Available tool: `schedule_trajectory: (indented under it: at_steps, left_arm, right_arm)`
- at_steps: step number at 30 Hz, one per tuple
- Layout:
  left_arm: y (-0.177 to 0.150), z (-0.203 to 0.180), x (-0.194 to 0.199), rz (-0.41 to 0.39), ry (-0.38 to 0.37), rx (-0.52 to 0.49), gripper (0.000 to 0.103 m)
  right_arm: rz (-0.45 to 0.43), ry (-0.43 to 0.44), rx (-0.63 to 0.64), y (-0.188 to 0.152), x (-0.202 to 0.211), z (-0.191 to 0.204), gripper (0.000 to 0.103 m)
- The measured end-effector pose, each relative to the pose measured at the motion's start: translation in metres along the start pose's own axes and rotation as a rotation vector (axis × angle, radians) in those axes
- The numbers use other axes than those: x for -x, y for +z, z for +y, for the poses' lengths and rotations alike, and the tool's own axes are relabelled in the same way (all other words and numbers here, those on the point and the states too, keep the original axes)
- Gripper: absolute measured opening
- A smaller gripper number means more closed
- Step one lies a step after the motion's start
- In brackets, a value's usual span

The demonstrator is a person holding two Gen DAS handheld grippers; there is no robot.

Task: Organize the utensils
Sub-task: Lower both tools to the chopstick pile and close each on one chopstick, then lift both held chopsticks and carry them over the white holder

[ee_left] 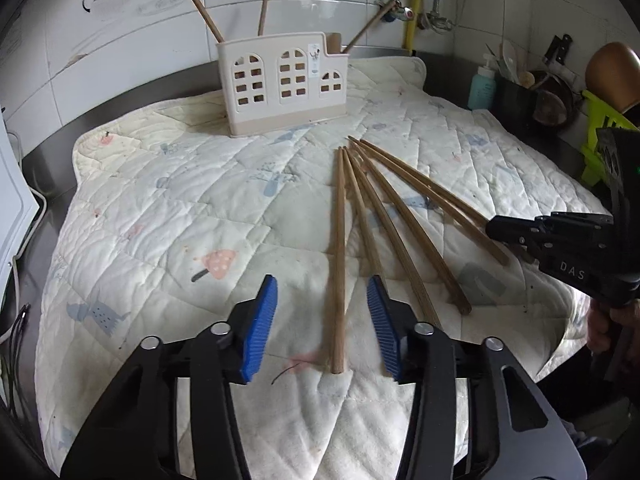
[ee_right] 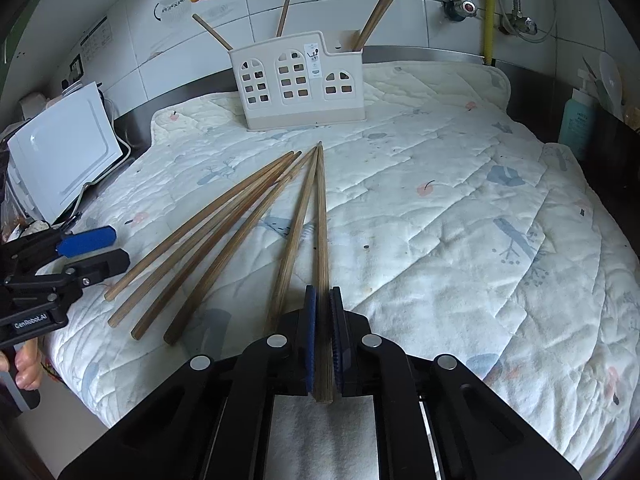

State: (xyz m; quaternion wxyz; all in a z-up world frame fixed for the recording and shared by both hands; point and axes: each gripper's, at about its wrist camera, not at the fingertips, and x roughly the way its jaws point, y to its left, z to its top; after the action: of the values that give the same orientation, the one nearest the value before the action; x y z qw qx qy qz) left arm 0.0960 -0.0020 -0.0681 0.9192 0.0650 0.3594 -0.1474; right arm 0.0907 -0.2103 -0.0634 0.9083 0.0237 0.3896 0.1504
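1 wooden chopstick (ee_right: 322, 240) is clamped between the closed jaws of the right gripper (ee_right: 323, 300); 5 others (ee_right: 224, 236) are spread on the quilted mat (ee_right: 440, 208). The left gripper (ee_left: 322, 292) is held wide open before the utensil holder (ee_left: 284, 84).

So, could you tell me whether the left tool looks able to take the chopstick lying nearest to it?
Probably yes: the left tool is open, its blue pads either side of that chopstick, with nothing lying over it.
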Motion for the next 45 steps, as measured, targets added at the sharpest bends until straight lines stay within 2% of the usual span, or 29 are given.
schedule_trajectory:
  at_steps: [4,5,8,10,23,26,28,38,45]
  left_arm:
    - [-0.002,0.0,-0.007,0.013,-0.024,0.01,0.029]
    - [-0.002,0.0,-0.008,0.014,-0.028,0.011,0.023]
    - [-0.002,-0.001,-0.01,0.01,-0.037,0.005,0.022]
    - [-0.001,-0.002,-0.012,0.014,-0.047,-0.002,0.015]
    - [0.001,-0.005,-0.027,0.08,-0.06,0.012,0.015]
    - [0.001,-0.007,-0.027,0.077,-0.042,0.003,0.011]
    - [0.0,-0.009,-0.025,0.065,-0.036,0.009,0.005]
    - [0.015,0.003,-0.005,-0.014,-0.02,0.072,0.005]
    - [0.042,0.012,0.012,-0.093,-0.055,0.1,0.005]
  right_arm:
    - [0.0,0.001,-0.001,0.0,0.0,0.0,0.007]
    - [0.001,0.001,-0.001,0.0,0.0,0.0,0.007]
    - [0.0,0.0,-0.002,0.0,0.0,0.0,0.007]
    - [0.001,0.001,-0.001,0.0,0.0,-0.001,0.007]
    - [-0.001,0.0,-0.001,0.0,-0.001,-0.001,0.007]
    - [-0.007,-0.003,-0.004,0.0,0.0,-0.001,0.007]
    - [-0.015,-0.004,-0.002,0.002,0.004,-0.001,0.007]
    - [-0.141,-0.016,0.046,0.035,0.051,0.006,0.006]
    - [-0.227,0.017,0.08,0.077,0.077,0.008,0.006]
